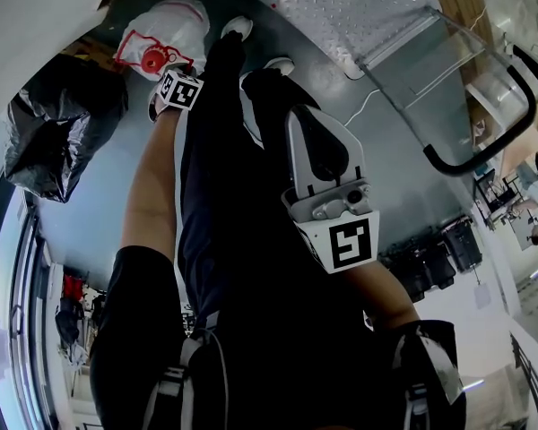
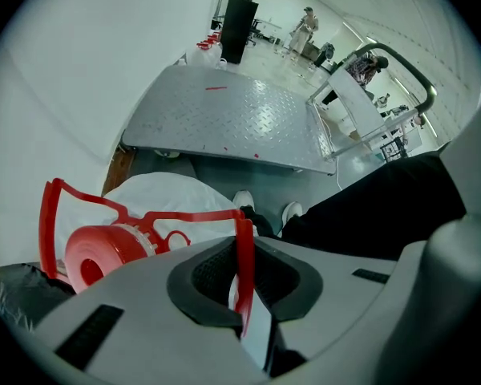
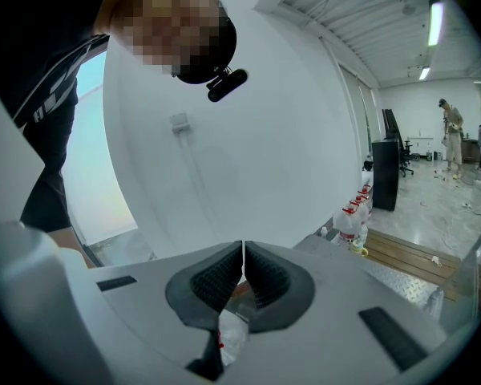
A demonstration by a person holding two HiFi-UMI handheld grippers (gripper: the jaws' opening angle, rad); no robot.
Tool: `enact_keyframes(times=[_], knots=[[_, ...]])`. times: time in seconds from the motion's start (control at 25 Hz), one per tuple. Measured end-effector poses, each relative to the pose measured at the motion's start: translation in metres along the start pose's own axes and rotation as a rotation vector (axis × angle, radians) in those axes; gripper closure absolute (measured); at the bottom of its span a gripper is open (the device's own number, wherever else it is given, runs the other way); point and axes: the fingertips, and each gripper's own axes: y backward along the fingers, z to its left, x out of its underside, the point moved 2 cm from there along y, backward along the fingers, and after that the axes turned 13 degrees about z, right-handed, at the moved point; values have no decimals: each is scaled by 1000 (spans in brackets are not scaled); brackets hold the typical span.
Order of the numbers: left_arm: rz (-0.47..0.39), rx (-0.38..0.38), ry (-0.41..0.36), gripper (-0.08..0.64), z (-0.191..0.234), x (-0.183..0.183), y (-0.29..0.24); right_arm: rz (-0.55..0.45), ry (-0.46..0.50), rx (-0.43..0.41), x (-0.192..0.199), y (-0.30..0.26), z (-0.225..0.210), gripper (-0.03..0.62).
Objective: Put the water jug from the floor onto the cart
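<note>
The left gripper [image 2: 244, 253] points steeply down, and its dark pads are clamped on the thin red handle [image 2: 192, 213] of the water jug [image 2: 168, 203]. The handle strip runs up between the jaws with no gap on either side. In the left gripper view the jug's white body fills the area from 9 to 11 o'clock of the jaws. Its red cap [image 2: 92, 255] sits at about 9 o'clock.

In the head view the jug lies at 11 o'clock of the frame, just beside a black bag [image 1: 63, 124] at 9 o'clock. It looks to be resting on the grey floor [image 1: 94, 209], though the dim, steep angle leaves that uncertain. The person's shoes [image 2: 242, 201] stand close behind the jug.

The cart [image 2: 224, 119], a flat deck of grey tread plate, stands beyond the jug at 12 o'clock in the left gripper view. Its black push bar [image 2: 413, 70] rises at 2 o'clock.

The right gripper [image 3: 243, 251] is raised away from the jug and faces a white wall. Its jaws are pressed together with nothing between them.
</note>
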Motion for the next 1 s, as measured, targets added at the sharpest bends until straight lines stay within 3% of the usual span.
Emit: enact_keyframes(times=[0.4, 0.76, 1.0], knots=[[-17, 8, 34, 511, 6, 7, 26, -73, -11, -11, -16, 15, 1, 572], [5, -31, 57, 511, 17, 15, 44, -99, -23, 40, -27, 31, -13, 572], [-1, -12, 105, 509, 20, 13, 61, -115, -24, 78, -40, 44, -20, 572]])
